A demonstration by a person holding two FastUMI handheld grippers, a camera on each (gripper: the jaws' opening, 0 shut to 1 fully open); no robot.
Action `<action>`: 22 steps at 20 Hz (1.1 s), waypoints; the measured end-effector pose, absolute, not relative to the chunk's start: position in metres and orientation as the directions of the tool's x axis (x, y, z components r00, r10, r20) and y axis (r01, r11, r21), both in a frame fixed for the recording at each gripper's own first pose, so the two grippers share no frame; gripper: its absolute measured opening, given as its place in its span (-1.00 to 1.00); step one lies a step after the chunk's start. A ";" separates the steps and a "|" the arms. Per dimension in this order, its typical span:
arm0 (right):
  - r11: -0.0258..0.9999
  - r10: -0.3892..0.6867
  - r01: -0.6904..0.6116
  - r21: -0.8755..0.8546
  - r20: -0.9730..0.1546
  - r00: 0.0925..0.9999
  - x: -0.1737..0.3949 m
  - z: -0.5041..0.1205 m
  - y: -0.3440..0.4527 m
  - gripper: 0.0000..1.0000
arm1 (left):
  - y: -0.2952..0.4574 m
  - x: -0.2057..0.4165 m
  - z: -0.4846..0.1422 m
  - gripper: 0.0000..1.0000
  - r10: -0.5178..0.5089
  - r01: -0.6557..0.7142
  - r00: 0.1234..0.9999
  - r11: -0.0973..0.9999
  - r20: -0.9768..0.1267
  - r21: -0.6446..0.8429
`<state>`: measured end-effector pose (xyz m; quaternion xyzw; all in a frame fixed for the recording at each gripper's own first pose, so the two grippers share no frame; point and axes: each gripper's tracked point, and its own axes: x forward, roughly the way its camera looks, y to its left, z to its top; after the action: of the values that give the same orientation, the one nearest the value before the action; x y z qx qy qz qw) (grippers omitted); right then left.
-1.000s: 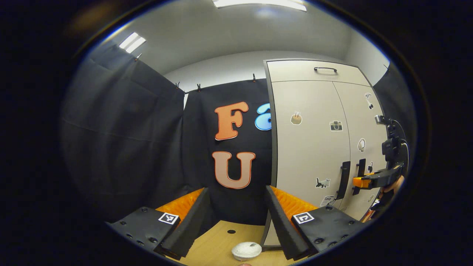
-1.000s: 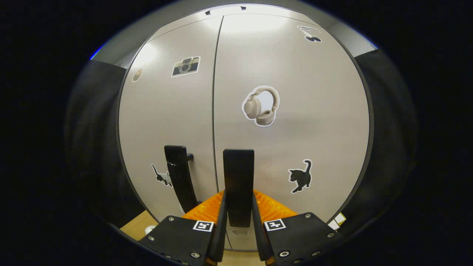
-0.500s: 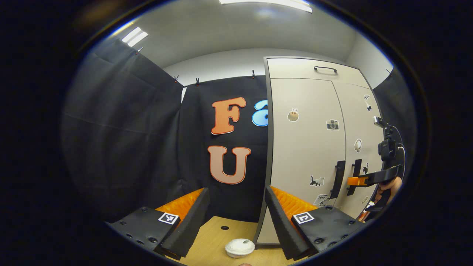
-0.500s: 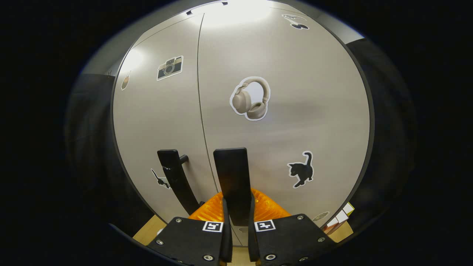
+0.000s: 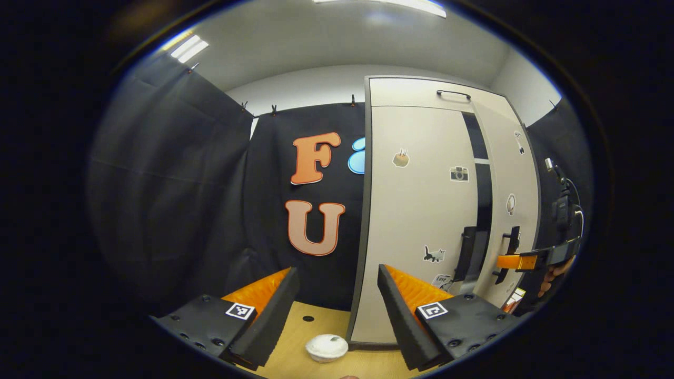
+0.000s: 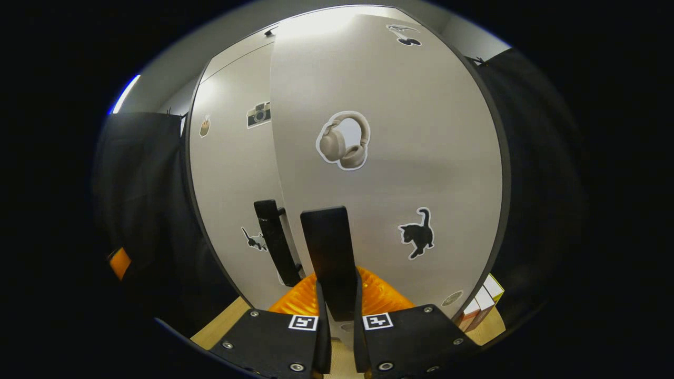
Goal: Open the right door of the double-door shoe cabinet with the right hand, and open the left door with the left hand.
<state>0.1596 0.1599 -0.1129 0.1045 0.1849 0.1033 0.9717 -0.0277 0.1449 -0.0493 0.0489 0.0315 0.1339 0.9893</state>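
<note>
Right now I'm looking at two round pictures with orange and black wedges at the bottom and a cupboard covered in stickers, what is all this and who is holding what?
These are two hand-held grippers, one in each of a person's hands; each carries a fisheye camera looking along its own jaws. In the right gripper view, the right gripper has its jaws pressed on the black handle of the cabinet's right door, which stands partly open; a dark gap shows beside it in the left gripper view. There the left gripper hangs open and empty, away from the shut left door. Its handle is untouched. A small white object lies on the wooden floor by the cabinet.
</note>
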 end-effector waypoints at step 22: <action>0.941 0.262 -0.167 0.295 -0.317 0.912 0.062 -0.081 0.067 -0.67 | 0.009 0.013 -0.069 0.90 0.038 -0.027 0.993 0.995 -0.109 0.094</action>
<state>0.0619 0.0675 -0.0809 0.1321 0.1788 0.1107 0.9687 0.0127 0.0090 -0.0690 0.0460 0.0555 0.0163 0.9973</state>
